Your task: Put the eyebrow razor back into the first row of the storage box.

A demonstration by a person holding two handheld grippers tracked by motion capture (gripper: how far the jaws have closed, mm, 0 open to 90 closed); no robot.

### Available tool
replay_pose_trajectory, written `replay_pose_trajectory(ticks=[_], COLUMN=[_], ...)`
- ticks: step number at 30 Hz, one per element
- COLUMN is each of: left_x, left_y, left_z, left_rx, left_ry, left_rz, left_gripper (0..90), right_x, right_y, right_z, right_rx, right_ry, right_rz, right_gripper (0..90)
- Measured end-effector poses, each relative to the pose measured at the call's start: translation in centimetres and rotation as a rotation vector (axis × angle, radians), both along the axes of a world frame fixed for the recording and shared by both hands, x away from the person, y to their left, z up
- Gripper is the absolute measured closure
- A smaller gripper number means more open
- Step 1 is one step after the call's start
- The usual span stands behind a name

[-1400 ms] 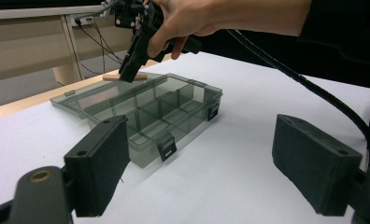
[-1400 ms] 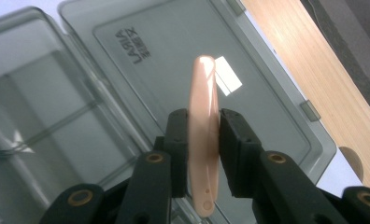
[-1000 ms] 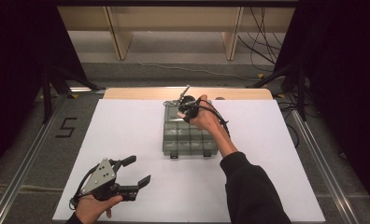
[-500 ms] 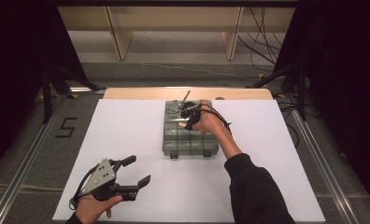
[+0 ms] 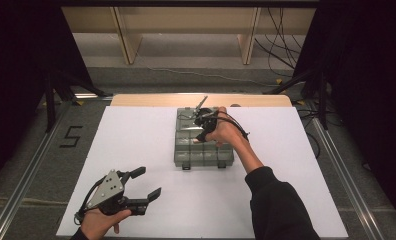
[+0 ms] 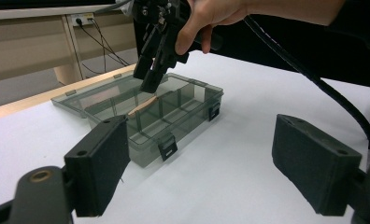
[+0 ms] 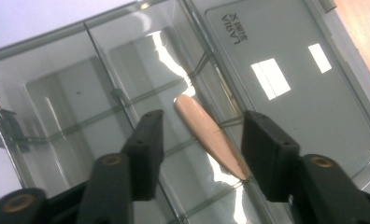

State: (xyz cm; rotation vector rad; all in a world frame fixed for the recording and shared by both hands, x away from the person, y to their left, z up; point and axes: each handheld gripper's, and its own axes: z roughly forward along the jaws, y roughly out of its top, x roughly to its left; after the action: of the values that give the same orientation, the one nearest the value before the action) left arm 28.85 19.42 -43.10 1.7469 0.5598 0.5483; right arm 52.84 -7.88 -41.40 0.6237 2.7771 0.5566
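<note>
— Logging item one: what sits in the smoky translucent plastic compartment box (image 5: 204, 150)?

— One slim, peach-coloured, tapered stick (image 7: 211, 137), lying slantwise in a back-row compartment next to the opened lid (image 7: 286, 60). It seems to rest across a divider, though I cannot tell for sure.

— Handling notes?

— I judge it light, stiff and smooth, so likely to slip or roll (its material is not clear to me). Best taken at mid-length, across the narrow width, with gentle pressure.

— State of your tools?

— My right gripper (image 7: 199, 144) hovers over the stick with its jaws spread to either side, grasping nothing. My left gripper (image 5: 142, 183) rests on the white tabletop (image 5: 136, 135), well apart from the box, jaws wide and empty.
</note>
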Motion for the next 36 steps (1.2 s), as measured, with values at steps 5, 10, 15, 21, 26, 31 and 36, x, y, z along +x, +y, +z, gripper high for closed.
replay_pose_trajectory(ticks=[5,10,15,21,26,31,36], left_x=[0.0,0.0,0.0,0.0,0.0,0.0,0.0], left_y=[0.0,0.0,0.0,0.0,0.0,0.0,-0.1], left_z=[0.0,0.0,0.0,-0.1,-0.1,-0.1,-0.1], left_rx=[-0.001,0.001,0.001,0.001,-0.001,0.000,-0.006], left_ry=[0.003,0.002,0.002,0.002,0.004,0.002,0.011], left_rz=[0.001,0.001,0.002,0.002,0.003,0.004,0.007], left_gripper=[18.9,19.0,18.9,19.0,19.0,19.0,19.0], right_x=[-0.9,-1.5,-2.6,-4.1,-5.4,-6.7,-7.4], right_y=[-0.1,-0.3,-0.8,-1.1,-1.6,-2.6,-3.4], right_z=[0.5,1.0,1.9,2.3,2.5,2.5,2.4], right_rx=[0.046,0.084,0.140,0.194,0.239,0.313,0.342], right_ry=[-0.023,-0.047,-0.079,-0.100,-0.123,-0.146,-0.151], right_rz=[0.001,-0.017,-0.029,-0.034,-0.057,-0.060,-0.064], right_gripper=[41.5,37.3,33.9,33.3,31.7,29.7,28.6])
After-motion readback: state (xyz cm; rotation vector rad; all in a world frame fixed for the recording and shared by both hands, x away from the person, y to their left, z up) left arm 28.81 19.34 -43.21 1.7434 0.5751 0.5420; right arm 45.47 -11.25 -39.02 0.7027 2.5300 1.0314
